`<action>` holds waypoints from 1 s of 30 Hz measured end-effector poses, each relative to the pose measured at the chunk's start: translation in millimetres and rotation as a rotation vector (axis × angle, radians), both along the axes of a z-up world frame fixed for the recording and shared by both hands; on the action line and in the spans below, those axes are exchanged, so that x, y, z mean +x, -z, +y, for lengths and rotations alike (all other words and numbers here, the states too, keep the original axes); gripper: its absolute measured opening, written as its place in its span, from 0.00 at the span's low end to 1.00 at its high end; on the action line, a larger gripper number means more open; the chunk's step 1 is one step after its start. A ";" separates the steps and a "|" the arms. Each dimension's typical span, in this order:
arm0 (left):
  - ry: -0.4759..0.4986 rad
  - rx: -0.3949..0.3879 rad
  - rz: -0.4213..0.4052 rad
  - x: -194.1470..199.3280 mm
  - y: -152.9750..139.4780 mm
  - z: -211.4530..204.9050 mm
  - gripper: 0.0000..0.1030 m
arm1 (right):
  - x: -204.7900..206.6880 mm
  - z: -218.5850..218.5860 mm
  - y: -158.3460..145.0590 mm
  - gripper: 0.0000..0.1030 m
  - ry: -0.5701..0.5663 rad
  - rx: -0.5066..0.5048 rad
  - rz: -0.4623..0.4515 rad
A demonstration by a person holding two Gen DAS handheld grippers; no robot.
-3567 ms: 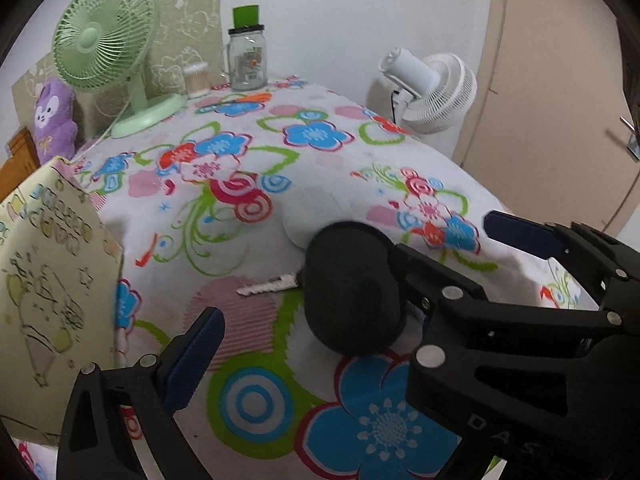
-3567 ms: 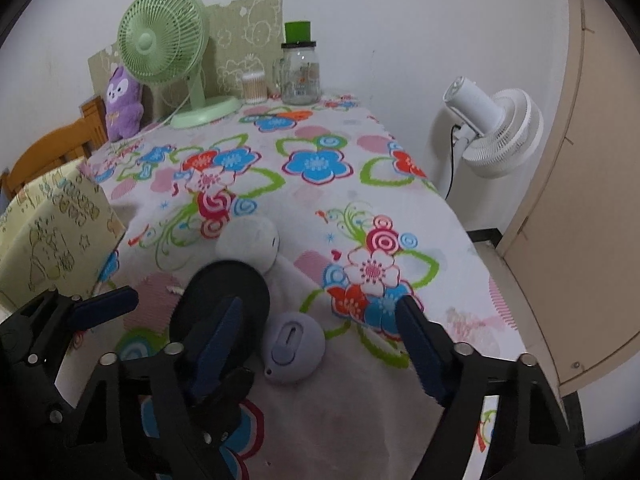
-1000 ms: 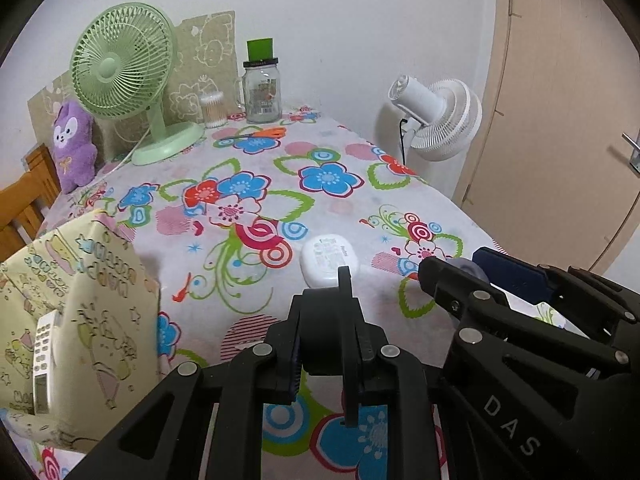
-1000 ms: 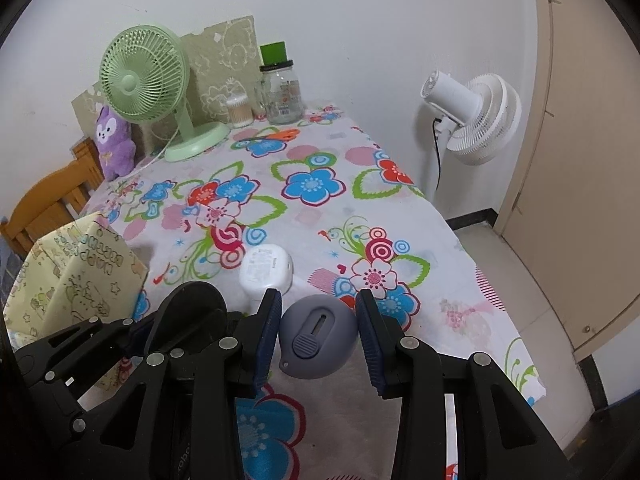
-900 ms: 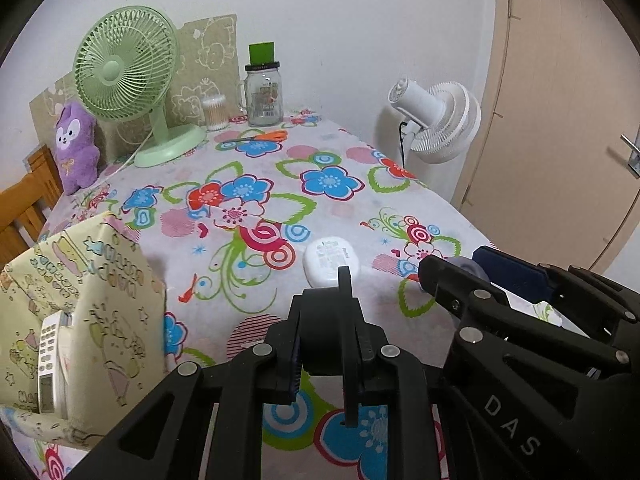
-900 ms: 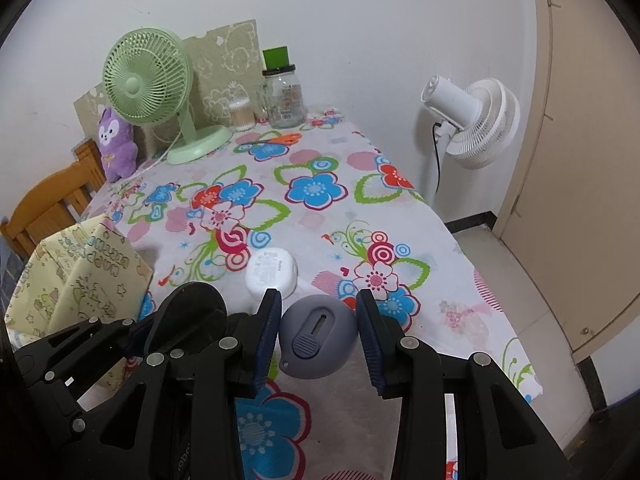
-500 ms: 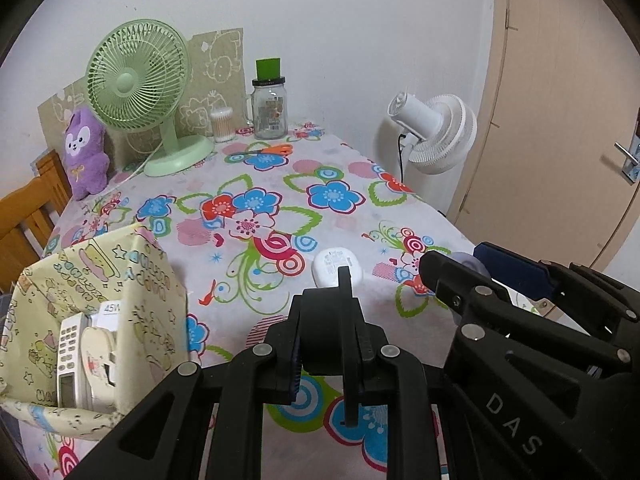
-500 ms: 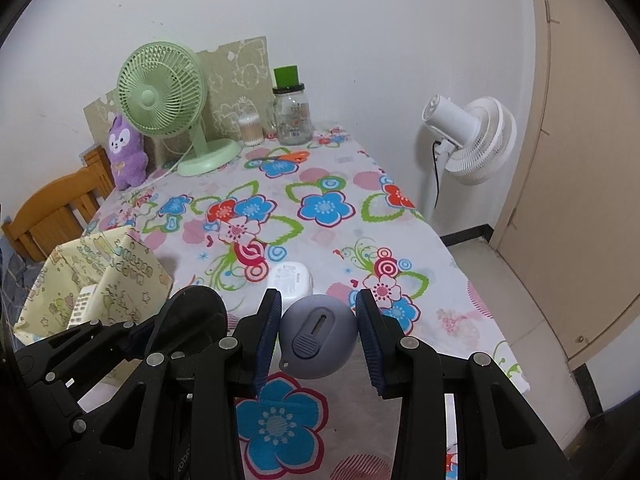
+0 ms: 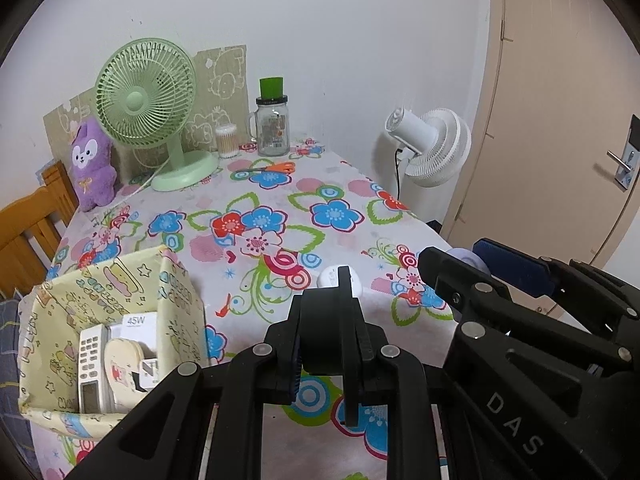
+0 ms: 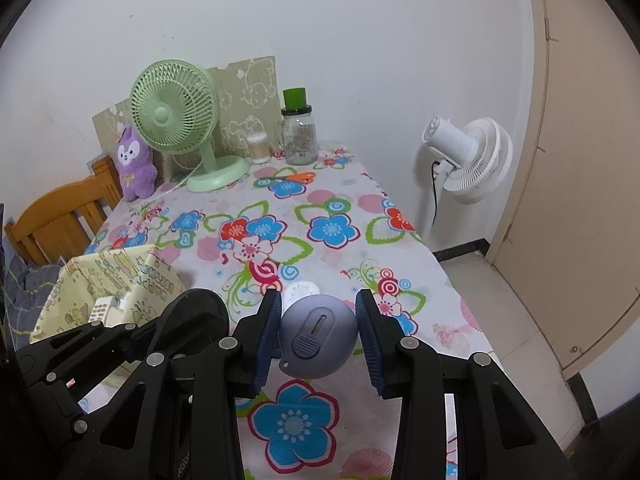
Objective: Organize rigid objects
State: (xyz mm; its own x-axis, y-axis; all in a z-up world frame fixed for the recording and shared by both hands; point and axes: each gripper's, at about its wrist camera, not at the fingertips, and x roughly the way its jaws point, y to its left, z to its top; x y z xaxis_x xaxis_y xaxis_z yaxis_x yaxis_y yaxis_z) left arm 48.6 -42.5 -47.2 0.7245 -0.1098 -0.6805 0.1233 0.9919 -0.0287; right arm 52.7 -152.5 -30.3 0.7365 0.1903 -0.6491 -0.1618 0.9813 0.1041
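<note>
Bin [image 9: 176,304] sits at the left edge of the table [image 9: 340,184], open top; remote [image 9: 90,372] and a few small boxes already stand in it.

Left gripper [image 9: 328,336]: jaws clamped tight on a black disc [image 9: 326,332], held edge-on, off the table. Looks like hard plastic, thin and light. The grip is across the faces, so it shouldn't slip, but the narrow edge could pivot if bumped.

White puck [image 9: 334,280] lies flat on the cloth just past the disc, untouched. Smooth, rounded and low; my guess is it's slippery, so best pinched across its width, pads low.

Right gripper [image 10: 318,334]: jaws closed on a lilac case [image 10: 318,332], pads on its two sides, lifted clear of the table. Rounded, glossy shell, probably light and stiff. Contact is near the widest part, so the hold is fair; squeeze off-centre and it could squirt out.

Both held items likely go to the bin, well left of the right gripper.
</note>
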 end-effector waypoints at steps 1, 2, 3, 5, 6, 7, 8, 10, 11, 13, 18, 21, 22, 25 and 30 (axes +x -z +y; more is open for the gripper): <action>0.001 0.003 -0.002 -1.1 -1.8 0.4 0.17 | -0.2 0.6 -1.6 0.41 0.000 0.000 -0.002; 0.002 0.007 -0.004 -1.2 -3.5 1.4 0.17 | -0.4 1.9 -3.4 0.41 -0.002 -0.002 -0.004; 0.002 0.008 -0.005 -1.4 -5.0 3.0 0.17 | -0.4 3.3 -5.3 0.41 -0.005 -0.002 -0.006; -0.003 0.006 -0.008 -1.3 -7.4 5.5 0.17 | -0.9 6.1 -8.6 0.41 -0.011 -0.003 -0.010; -0.006 0.004 -0.008 -1.0 -8.5 7.3 0.17 | -0.5 7.3 -9.9 0.41 -0.014 -0.003 -0.013; -0.009 0.003 -0.009 -0.7 -9.5 8.8 0.17 | -0.1 9.1 -11.8 0.41 -0.019 -0.004 -0.016; -0.012 0.002 -0.010 -0.5 -10.6 10.5 0.17 | 0.7 9.9 -12.6 0.41 -0.021 -0.004 -0.017; -0.016 0.003 -0.013 -0.2 -12.6 13.1 0.17 | 1.1 12.9 -15.0 0.41 -0.027 -0.005 -0.019; -0.017 0.003 -0.014 0.1 -13.5 14.5 0.17 | 1.5 14.5 -16.0 0.41 -0.029 -0.005 -0.020; -0.018 0.001 -0.013 0.5 -14.7 16.6 0.17 | 2.0 16.8 -17.8 0.41 -0.032 -0.010 -0.021; -0.008 -0.001 -0.016 2.1 -19.6 21.5 0.17 | 2.3 24.4 -23.2 0.41 -0.033 -0.016 -0.027; -0.008 -0.001 -0.020 1.7 -22.0 25.7 0.17 | 3.1 30.1 -26.3 0.41 -0.039 -0.015 -0.029; -0.010 -0.002 -0.021 1.8 -22.6 27.8 0.17 | 3.4 32.5 -27.3 0.41 -0.042 -0.016 -0.030; -0.017 -0.004 -0.019 2.1 -23.0 33.4 0.17 | 4.9 39.5 -28.4 0.41 -0.051 -0.017 -0.032; -0.032 0.000 -0.016 3.6 -22.9 43.9 0.17 | 8.2 50.8 -28.0 0.41 -0.067 -0.012 -0.027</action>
